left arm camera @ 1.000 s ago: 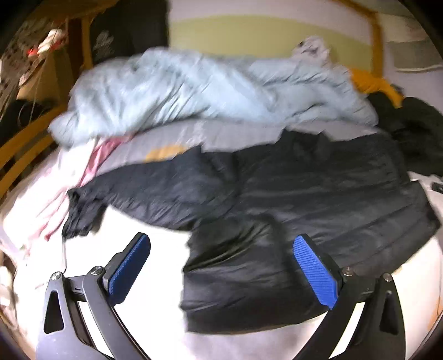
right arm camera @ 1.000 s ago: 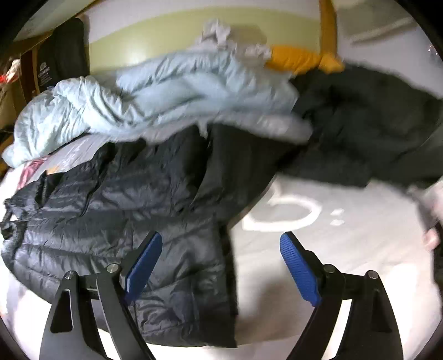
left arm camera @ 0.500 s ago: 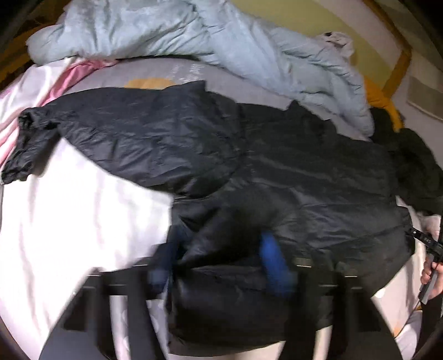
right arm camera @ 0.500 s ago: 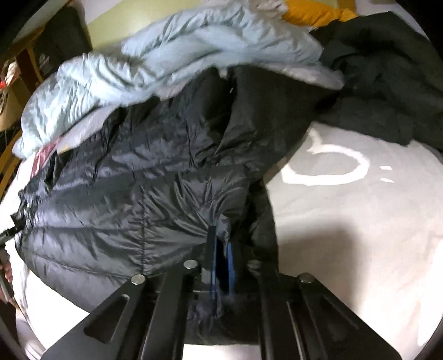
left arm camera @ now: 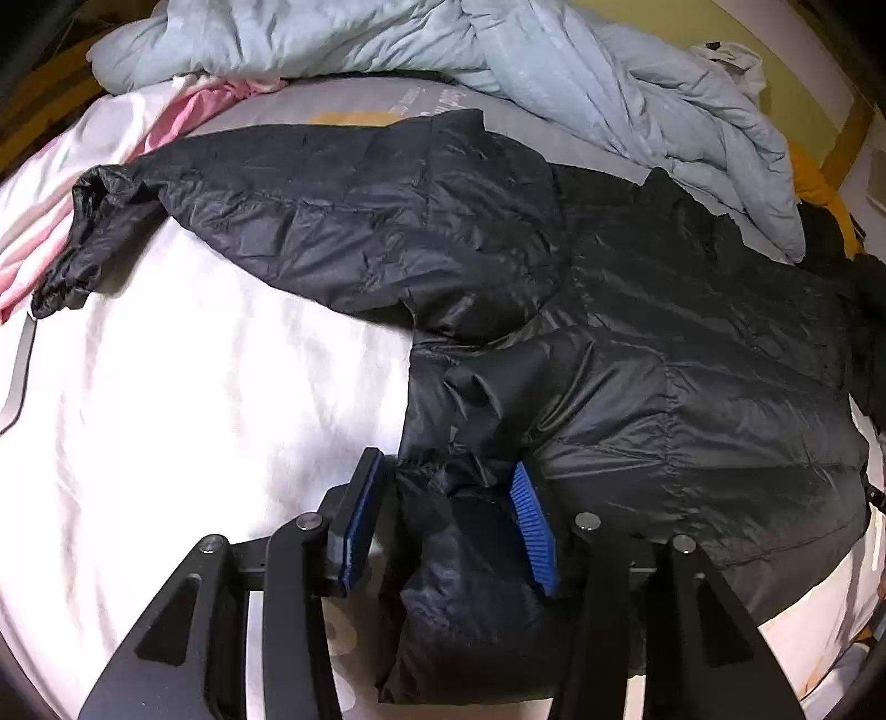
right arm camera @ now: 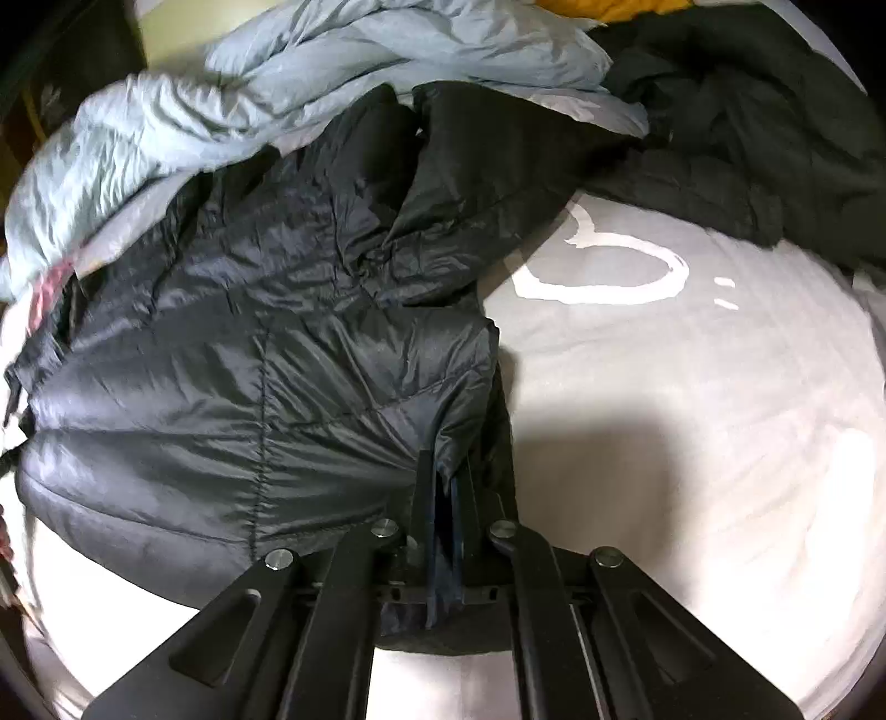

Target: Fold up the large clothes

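A black puffer jacket (left arm camera: 637, 332) lies spread on the bed, one sleeve stretched to the left (left arm camera: 249, 210). My left gripper (left arm camera: 448, 487) has its blue pads (left arm camera: 360, 526) partly closed around the jacket's lower left hem corner, with bunched fabric between them. In the right wrist view the same jacket (right arm camera: 249, 332) fills the left half. My right gripper (right arm camera: 448, 498) is shut on the jacket's lower right hem corner, with fabric pinched between the pads.
A crumpled light blue duvet (left arm camera: 498, 66) lies along the far side of the bed. Pink cloth (left arm camera: 183, 111) sits at the far left. A dark green garment (right arm camera: 764, 127) lies at the far right on the white-and-grey bedsheet (right arm camera: 692, 415). A yellow item (right arm camera: 614, 8) lies behind.
Both grippers came down from above the bed onto the jacket's bottom hem. The right one shut on its corner half a second ago; the left pads have closed in around theirs.
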